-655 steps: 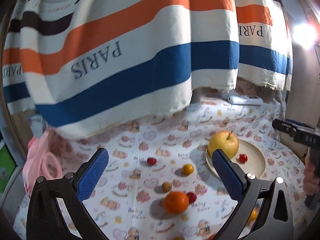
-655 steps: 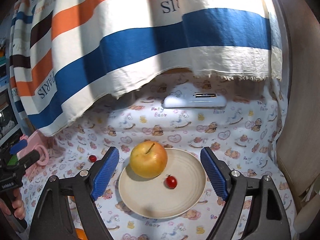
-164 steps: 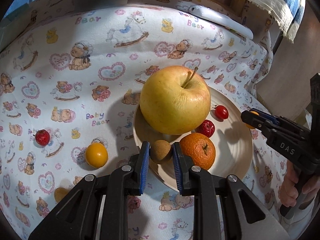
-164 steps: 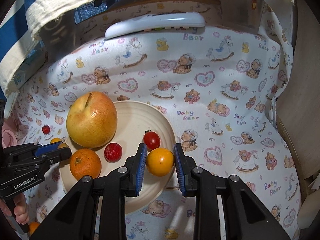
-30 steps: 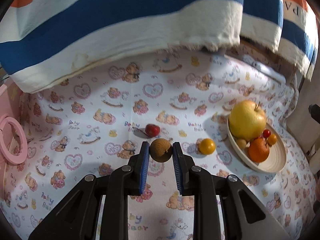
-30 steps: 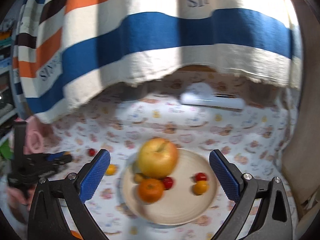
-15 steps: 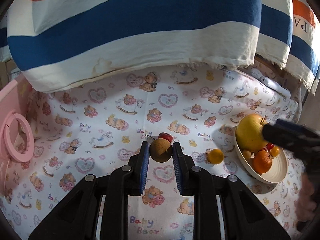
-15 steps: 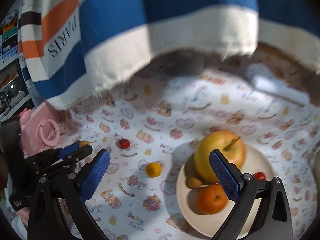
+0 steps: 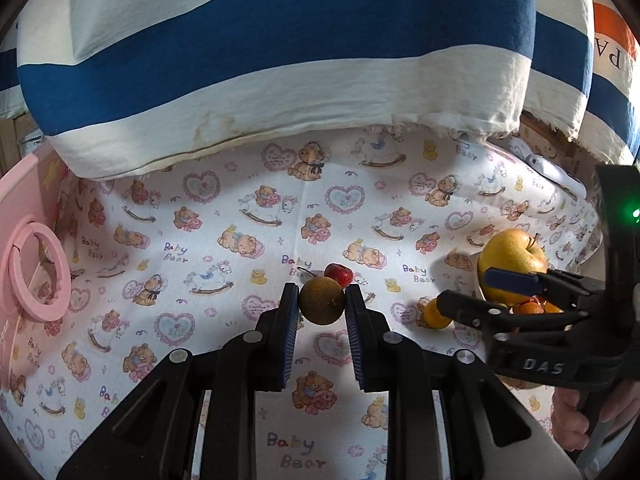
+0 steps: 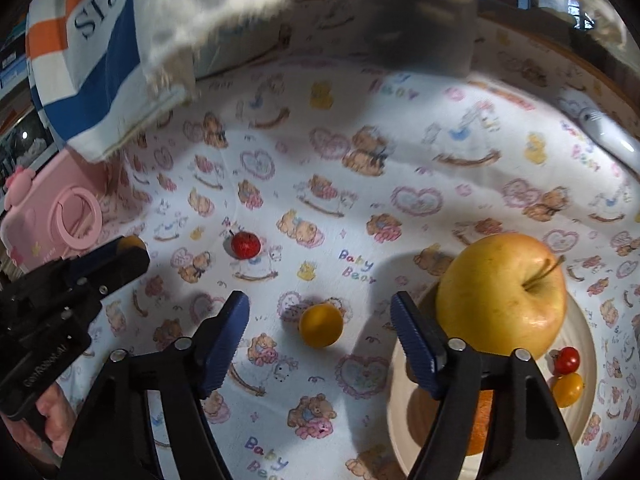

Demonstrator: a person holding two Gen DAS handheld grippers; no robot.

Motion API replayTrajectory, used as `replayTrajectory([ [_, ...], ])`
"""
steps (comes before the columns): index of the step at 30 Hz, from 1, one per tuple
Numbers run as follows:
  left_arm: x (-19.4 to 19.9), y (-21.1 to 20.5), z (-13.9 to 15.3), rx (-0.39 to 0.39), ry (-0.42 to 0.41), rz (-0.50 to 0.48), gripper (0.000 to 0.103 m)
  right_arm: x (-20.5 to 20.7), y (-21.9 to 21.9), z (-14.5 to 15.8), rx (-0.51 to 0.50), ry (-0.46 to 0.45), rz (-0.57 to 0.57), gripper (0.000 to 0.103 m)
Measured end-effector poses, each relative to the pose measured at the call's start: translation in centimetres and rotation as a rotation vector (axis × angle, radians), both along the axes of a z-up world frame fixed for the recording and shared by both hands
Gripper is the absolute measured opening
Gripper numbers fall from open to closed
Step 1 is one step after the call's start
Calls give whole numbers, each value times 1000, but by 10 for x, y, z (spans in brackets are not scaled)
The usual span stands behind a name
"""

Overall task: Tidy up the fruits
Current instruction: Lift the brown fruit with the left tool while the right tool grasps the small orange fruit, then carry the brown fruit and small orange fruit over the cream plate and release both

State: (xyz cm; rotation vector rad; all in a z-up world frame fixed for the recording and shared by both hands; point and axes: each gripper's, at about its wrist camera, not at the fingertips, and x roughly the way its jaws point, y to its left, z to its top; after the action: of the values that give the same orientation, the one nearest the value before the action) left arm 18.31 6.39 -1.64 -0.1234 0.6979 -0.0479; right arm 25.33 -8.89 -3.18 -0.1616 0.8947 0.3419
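Observation:
My left gripper (image 9: pixel 322 300) is shut on a small brown round fruit (image 9: pixel 322 306), held above the bear-print cloth; it also shows in the right wrist view as the left gripper (image 10: pixel 124 250). A small red fruit (image 9: pixel 338 275) lies on the cloth just behind it. My right gripper (image 10: pixel 319 305) hangs over a small yellow fruit (image 10: pixel 320 325) on the cloth. Its jaws are closing, with the fruit between the pads and gaps on both sides. To the right, the cream plate (image 10: pixel 400 396) holds a big yellow apple (image 10: pixel 502 304), a cherry tomato (image 10: pixel 566 360), a small yellow fruit (image 10: pixel 567 389) and an orange half hidden behind a finger.
A striped towel (image 9: pixel 280 60) hangs low over the back of the cloth. A pink box with a ring (image 9: pixel 36 272) stands at the left edge. A white remote-like device (image 10: pixel 604 128) lies at the far right. A hand holds each gripper's handle.
My right gripper has swung left and down from over the plate to the yellow fruit on the cloth, and its jaws have narrowed. The left gripper keeps the brown fruit, nearly still.

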Motion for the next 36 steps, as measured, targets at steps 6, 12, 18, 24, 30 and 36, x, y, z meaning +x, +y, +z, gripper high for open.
replayTrajectory([
  [6, 2, 3, -1, -2, 11, 15, 22, 9, 5, -13, -34, 61, -4, 55],
  [12, 2, 2, -2, 2, 16, 17, 22, 16, 7, -23, -74, 81, -10, 44],
  [18, 3, -3, -3, 26, 21, 10, 22, 19, 9, -33, -94, 90, -9, 35],
  [24, 2, -3, -1, 33, 11, 10, 22, 10, 7, -30, -88, 70, -21, 30],
  [30, -3, -4, 6, 42, -16, 11, 22, -16, -10, 1, -35, 14, -11, 30],
  [36, -7, -6, 10, 65, -41, 11, 22, -45, -35, 38, 34, -64, -5, 30],
])
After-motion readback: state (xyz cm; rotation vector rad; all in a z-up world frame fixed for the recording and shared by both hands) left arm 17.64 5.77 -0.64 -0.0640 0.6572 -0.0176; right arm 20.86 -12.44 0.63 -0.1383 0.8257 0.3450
